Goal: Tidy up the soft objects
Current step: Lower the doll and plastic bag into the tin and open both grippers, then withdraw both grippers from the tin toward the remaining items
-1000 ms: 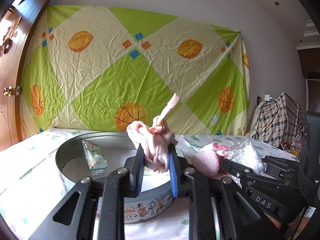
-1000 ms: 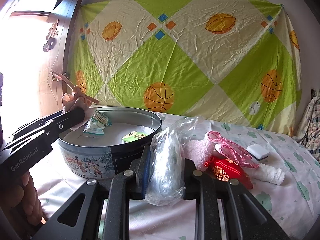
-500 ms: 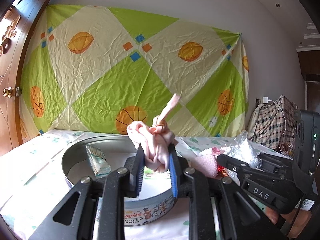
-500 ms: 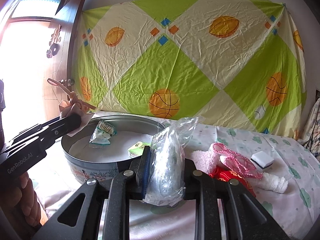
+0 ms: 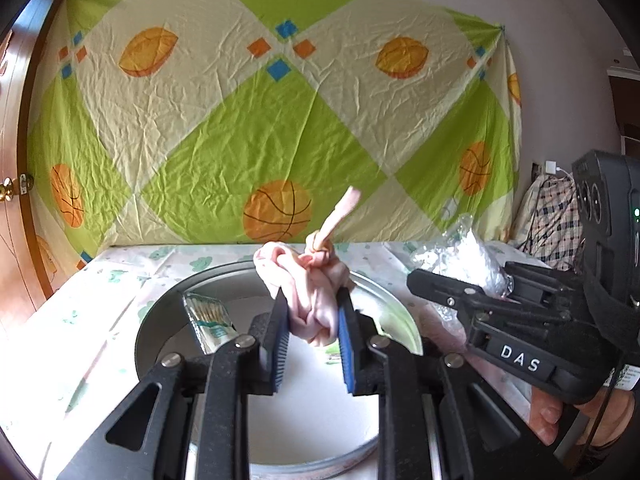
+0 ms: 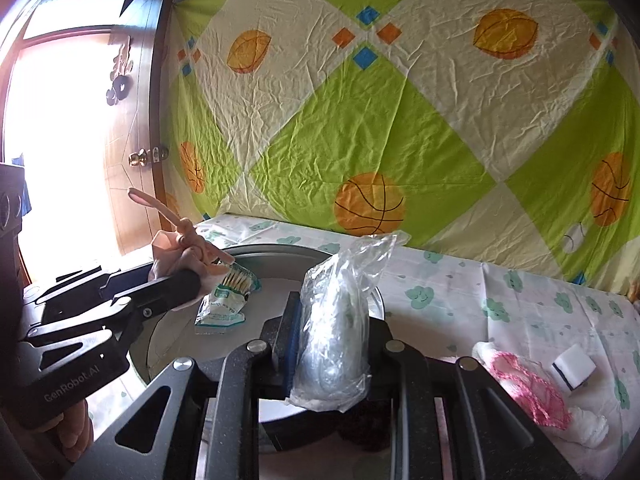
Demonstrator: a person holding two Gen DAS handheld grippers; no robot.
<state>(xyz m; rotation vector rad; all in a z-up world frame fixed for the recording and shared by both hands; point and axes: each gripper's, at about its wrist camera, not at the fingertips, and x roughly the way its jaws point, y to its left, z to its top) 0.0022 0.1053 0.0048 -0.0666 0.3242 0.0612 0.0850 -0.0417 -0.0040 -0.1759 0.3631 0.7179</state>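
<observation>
Overhead, both hand-held grippers are hovering above the round tin (image 5: 394,304) on the bed (image 6: 480,292): left hand-held gripper (image 5: 312,340) pinching the pink cloth bundle (image 5: 310,292), right hand-held gripper (image 6: 328,344) clamping the clear plastic bag (image 6: 336,320); a patterned sheet (image 6: 400,100) is hanging behind the tin.

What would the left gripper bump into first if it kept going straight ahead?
Probably the far wall of the round tin. The left gripper, shut on the knotted pink cloth, points across the tin's open top, slightly downward. If it passed above the rim, the bedsheet-covered wall comes next; depth is unclear.
</observation>
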